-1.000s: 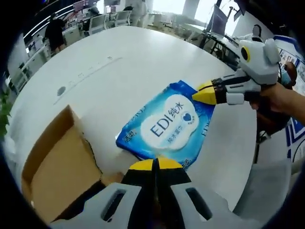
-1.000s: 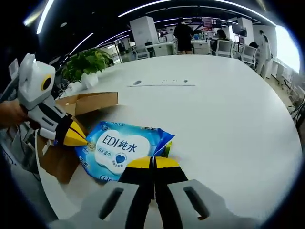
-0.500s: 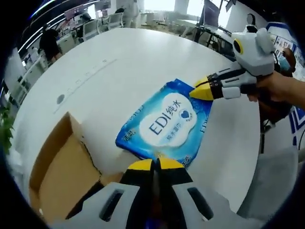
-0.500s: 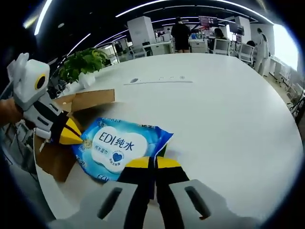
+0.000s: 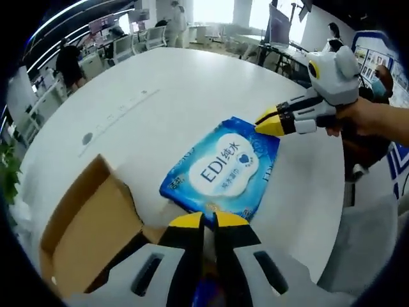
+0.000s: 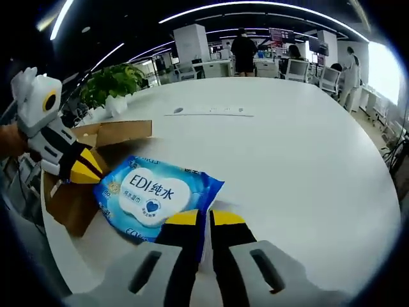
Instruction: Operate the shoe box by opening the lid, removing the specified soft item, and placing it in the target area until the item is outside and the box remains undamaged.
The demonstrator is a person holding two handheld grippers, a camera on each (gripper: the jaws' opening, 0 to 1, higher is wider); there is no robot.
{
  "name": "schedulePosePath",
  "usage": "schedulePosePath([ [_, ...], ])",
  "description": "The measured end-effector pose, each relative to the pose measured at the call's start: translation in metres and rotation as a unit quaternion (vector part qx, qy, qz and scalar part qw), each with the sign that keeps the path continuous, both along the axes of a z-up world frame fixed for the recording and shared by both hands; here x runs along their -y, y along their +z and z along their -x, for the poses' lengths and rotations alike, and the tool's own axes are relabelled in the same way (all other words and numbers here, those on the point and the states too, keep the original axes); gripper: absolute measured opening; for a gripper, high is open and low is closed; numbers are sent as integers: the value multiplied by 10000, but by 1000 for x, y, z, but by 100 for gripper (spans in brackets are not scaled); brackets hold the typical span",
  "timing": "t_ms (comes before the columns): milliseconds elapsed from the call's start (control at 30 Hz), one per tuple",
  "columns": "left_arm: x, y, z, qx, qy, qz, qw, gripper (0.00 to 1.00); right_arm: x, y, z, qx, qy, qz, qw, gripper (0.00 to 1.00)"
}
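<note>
Your wipes pack [image 5: 222, 169] lay flat on the white tabletop [image 5: 147, 102] beside the open box [image 5: 89, 224]; your left gripper [image 5: 203, 220] and right gripper [image 6: 197, 219] were both slightly parted, holding nothing

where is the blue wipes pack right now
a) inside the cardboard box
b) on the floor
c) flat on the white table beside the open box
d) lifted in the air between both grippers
c: the blue wipes pack lies flat on the white table next to the open cardboard box, fully outside it.
</note>
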State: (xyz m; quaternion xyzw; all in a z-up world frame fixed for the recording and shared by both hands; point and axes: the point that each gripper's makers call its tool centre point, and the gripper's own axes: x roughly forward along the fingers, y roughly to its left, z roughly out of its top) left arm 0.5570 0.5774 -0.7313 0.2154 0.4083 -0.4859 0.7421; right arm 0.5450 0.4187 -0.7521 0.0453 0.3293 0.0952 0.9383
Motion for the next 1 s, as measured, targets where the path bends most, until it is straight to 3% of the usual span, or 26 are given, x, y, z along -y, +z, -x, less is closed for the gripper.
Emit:
schedulePosePath([
  [267, -6, 9, 7, -5, 27, 203, 9998, 9, -1, 9, 8, 71, 155, 167, 9997, 1],
  [633, -26, 29, 1, 173, 165, 536, 9983, 14, -8, 20, 22, -26, 494, 412, 9979, 18],
  [1000, -41, 50, 9, 181, 7, 971, 9951, 21, -26, 36, 29, -1, 920, 683, 9934, 28],
])
